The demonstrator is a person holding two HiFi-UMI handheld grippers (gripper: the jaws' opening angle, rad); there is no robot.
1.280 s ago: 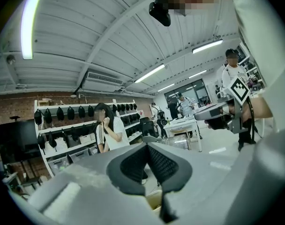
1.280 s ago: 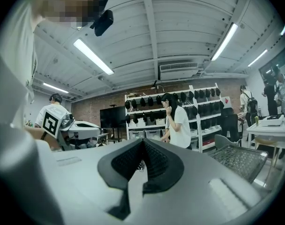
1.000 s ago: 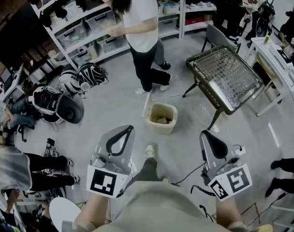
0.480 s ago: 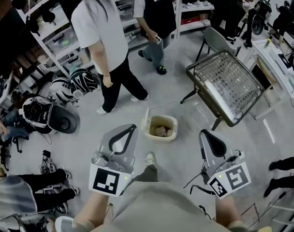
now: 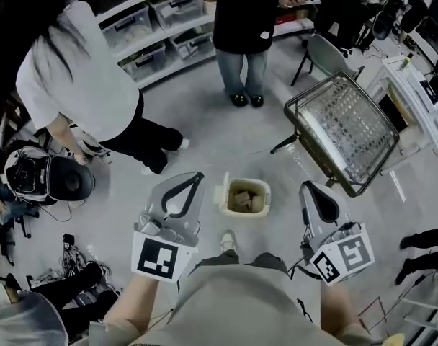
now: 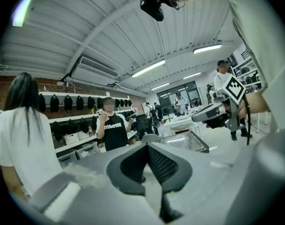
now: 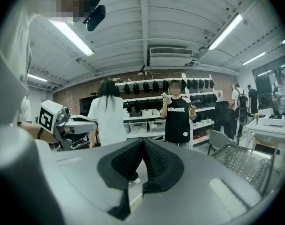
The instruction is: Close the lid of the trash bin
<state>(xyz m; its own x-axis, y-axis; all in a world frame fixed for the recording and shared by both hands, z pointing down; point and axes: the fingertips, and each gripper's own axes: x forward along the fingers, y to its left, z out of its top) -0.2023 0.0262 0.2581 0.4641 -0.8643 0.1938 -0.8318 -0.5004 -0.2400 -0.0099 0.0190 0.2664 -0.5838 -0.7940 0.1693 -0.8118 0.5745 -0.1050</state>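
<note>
While left gripper (image 5: 193,178) and right gripper (image 5: 307,188) hang with fingers closed, empty, the bin (image 5: 265,197) lid (image 5: 220,193) looks light: nudge its free edge.

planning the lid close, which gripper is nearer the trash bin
Left. The left gripper is just left of the trash bin; the right gripper is farther off on its right.
</note>
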